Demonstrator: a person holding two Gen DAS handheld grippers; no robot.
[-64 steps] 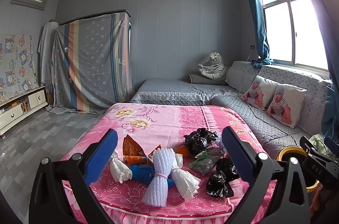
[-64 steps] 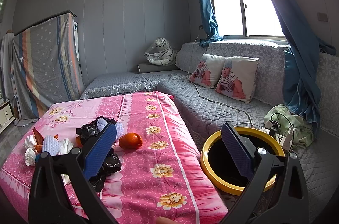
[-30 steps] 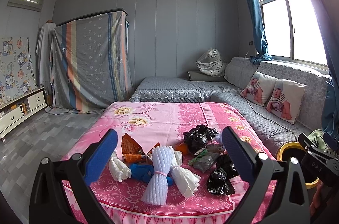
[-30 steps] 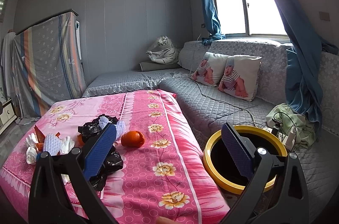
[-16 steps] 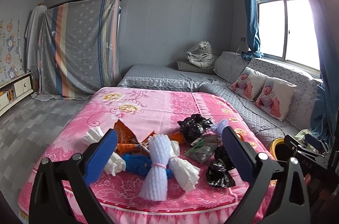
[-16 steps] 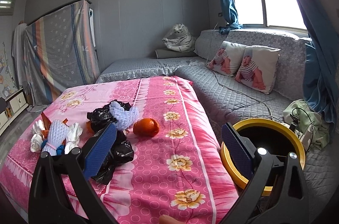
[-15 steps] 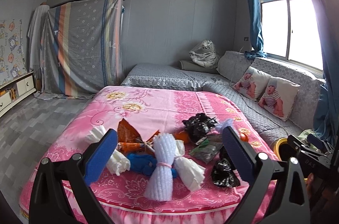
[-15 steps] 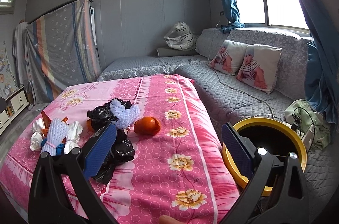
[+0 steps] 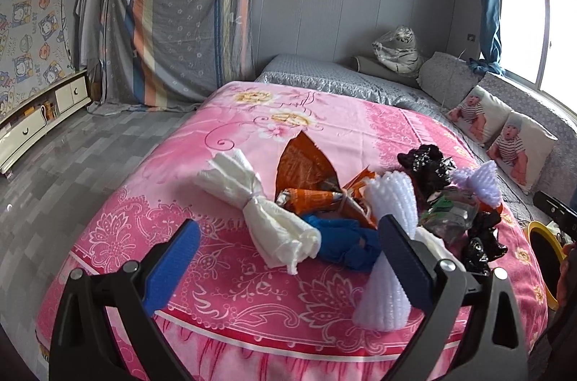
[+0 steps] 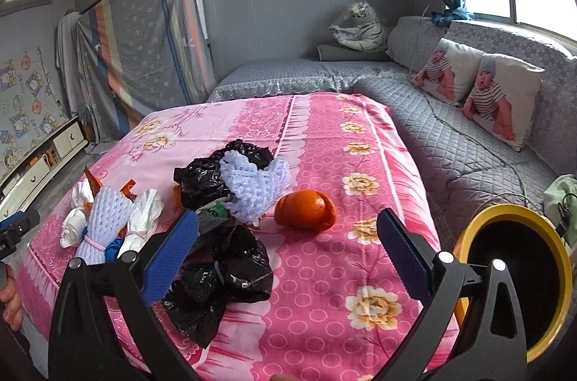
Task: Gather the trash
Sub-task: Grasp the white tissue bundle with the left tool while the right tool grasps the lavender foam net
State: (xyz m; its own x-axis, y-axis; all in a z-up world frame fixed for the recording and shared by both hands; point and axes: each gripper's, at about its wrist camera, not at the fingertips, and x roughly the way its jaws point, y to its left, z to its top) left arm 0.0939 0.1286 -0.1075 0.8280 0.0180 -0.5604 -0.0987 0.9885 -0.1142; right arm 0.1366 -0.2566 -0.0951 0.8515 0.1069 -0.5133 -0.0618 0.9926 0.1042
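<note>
The left gripper [image 9: 285, 258] hangs wide open and empty at the near edge of the pink-covered table [image 9: 252, 301], and the white tied plastic bundle [image 9: 259, 211] lies just ahead at frame centre, its long axis slanting from upper left to lower right, roughly across the gap between the jaws. The right gripper [image 10: 286, 249] is also spread open, holding nothing, nearer the black bags [image 10: 223, 276] and orange peel [image 10: 305, 209]; the yellow-rimmed bin [image 10: 512, 273] sits at lower right.
</note>
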